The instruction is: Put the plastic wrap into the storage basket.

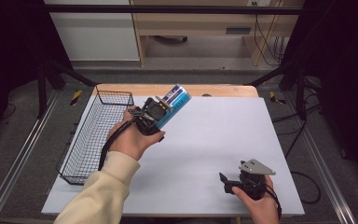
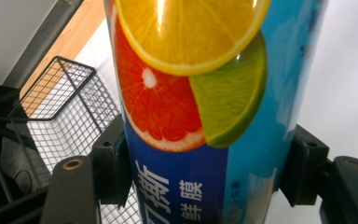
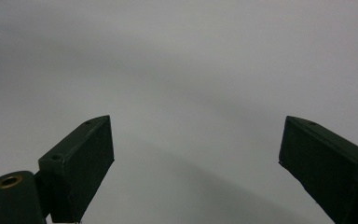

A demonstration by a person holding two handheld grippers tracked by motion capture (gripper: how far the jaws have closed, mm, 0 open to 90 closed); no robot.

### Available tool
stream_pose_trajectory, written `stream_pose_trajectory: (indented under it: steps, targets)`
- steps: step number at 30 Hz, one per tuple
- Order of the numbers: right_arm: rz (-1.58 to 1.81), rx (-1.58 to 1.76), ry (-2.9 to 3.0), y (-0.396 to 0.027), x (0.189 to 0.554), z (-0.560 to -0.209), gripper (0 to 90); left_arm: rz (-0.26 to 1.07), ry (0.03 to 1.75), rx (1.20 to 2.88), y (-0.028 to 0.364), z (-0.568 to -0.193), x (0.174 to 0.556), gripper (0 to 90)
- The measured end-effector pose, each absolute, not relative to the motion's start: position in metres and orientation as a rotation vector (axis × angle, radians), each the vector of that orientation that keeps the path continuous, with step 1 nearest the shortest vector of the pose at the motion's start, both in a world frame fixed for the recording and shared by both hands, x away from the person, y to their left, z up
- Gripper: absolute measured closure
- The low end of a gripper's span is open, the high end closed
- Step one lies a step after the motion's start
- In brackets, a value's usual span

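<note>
While the left gripper (image 1: 161, 112) clamps its fingers (image 2: 114, 163) on the blue citrus-printed box (image 1: 173, 106), tilted aloft near frame centre just right of the wire basket (image 1: 81, 154), a level, basket-aligned carry seems wise, the right gripper (image 1: 228, 183) idling wide at lower right

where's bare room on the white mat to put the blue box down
Free: the white mat between the left tool, shut on the blue citrus-print box, and the open right tool. The black wire basket borders the left edge.

blue cylindrical citrus-printed box (image 1: 174, 106): 1 | black wire-mesh basket (image 1: 86, 140): 1 | white rectangular table mat (image 1: 205, 149): 1 | black two-jaw grippers: 2 — left (image 1: 165, 103), right (image 1: 223, 182)
</note>
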State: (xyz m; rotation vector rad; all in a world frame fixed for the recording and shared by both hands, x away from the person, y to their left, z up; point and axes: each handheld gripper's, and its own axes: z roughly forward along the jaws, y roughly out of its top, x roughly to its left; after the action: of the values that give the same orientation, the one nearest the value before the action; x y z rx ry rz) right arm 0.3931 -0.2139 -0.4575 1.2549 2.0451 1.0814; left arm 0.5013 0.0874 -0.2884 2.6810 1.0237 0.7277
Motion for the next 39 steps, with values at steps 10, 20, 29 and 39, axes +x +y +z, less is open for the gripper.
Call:
stream_pose_trajectory:
  steps: [10, 20, 29, 39]
  targets:
    - [1.067, 1.264, 2.028, -0.214, 0.393, -0.458, 10.6, 0.745, 1.065, 2.682, 0.099, -0.282, 0.504, 31.9]
    - [1.078, 1.263, 2.036, -0.216, 0.394, -0.459, 10.4, 0.784, 1.11, 2.685, 0.116, -0.275, 0.502, 31.9]
    - [1.07, 1.265, 2.04, -0.215, 0.394, -0.459, 10.3, 0.785, 1.174, 2.681, 0.139, -0.275, 0.5, 31.9]
    - [1.074, 1.27, 2.038, -0.215, 0.394, -0.459, 10.3, 0.797, 1.236, 2.681, 0.16, -0.277, 0.502, 31.9]
